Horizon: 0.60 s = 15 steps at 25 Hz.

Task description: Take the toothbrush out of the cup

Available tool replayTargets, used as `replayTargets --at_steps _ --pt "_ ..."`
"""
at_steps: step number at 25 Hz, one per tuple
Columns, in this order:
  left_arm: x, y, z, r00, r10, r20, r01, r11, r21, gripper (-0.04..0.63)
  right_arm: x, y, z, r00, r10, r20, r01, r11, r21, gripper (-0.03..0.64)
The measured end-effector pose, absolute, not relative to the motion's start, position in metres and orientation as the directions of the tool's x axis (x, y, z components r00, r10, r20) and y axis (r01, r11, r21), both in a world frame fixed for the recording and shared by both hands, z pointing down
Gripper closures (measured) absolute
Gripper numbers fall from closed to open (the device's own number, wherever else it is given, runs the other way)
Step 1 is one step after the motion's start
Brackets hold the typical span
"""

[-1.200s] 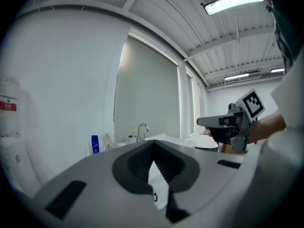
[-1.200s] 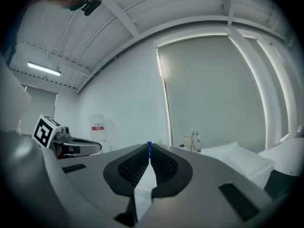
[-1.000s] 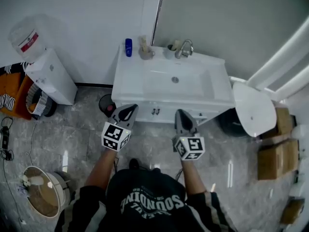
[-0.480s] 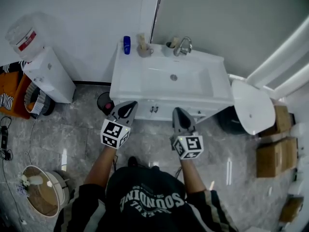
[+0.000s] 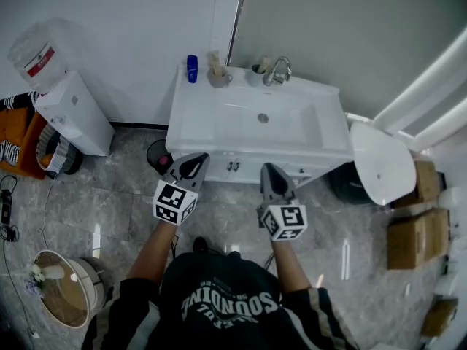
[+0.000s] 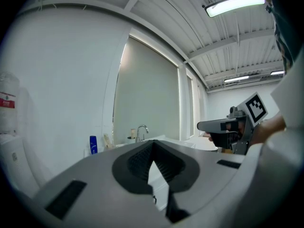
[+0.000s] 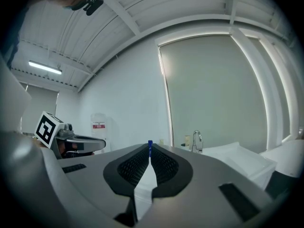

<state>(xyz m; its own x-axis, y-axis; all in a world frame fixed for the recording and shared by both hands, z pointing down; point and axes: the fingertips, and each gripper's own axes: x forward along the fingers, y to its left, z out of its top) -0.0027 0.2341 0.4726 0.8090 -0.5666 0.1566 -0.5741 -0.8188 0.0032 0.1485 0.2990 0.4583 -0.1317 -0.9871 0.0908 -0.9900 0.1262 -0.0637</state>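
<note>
A white vanity sink (image 5: 197, 122) stands against the wall ahead of me. At its back edge a grey cup (image 5: 217, 78) holds an upright toothbrush (image 5: 214, 60); a second cup (image 5: 256, 71) stands beside the tap (image 5: 278, 70). My left gripper (image 5: 191, 166) and right gripper (image 5: 271, 173) hover side by side over the floor in front of the vanity, well short of the cups. Both are shut with nothing between the jaws. In the left gripper view the cup (image 6: 109, 144) is small and far off beyond my left gripper (image 6: 153, 144). The right gripper (image 7: 150, 149) shows its jaws closed.
A blue bottle (image 5: 191, 68) stands left of the cup. A water dispenser (image 5: 69, 108) is at the left wall, a small black bin (image 5: 160, 156) under the vanity's left corner. A white lidded fixture (image 5: 383, 165) and cardboard boxes (image 5: 416, 233) are on the right.
The head view has shifted a little. Both grippers stay shut and in nearly the same place in front of the vanity.
</note>
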Motion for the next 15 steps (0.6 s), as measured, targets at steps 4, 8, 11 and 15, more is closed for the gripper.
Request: replayTargets --at_steps 4,8,11,15 --pt "-0.006 0.228 0.476 0.809 -0.567 0.157 -0.575 -0.818 0.010 0.597 0.144 0.294 0.460 -0.134 -0.986 0.097 -0.990 0.129 -0.064 0.617" --pt "-0.010 0.219 0.479 0.811 -0.563 0.163 -0.572 -0.820 0.015 0.597 0.140 0.283 0.462 -0.134 -0.986 0.104 -0.989 0.127 -0.070 0.617" --pt "-0.014 0.210 0.480 0.815 -0.557 0.161 -0.567 -0.824 0.016 0.597 0.136 0.274 0.464 -0.130 -0.986 0.101 -0.990 0.123 -0.071 0.617" --pt "-0.018 0.200 0.480 0.820 -0.549 0.160 -0.558 -0.829 0.015 0.597 0.130 0.265 0.465 -0.125 -0.987 0.101 -0.990 0.117 -0.083 0.617"
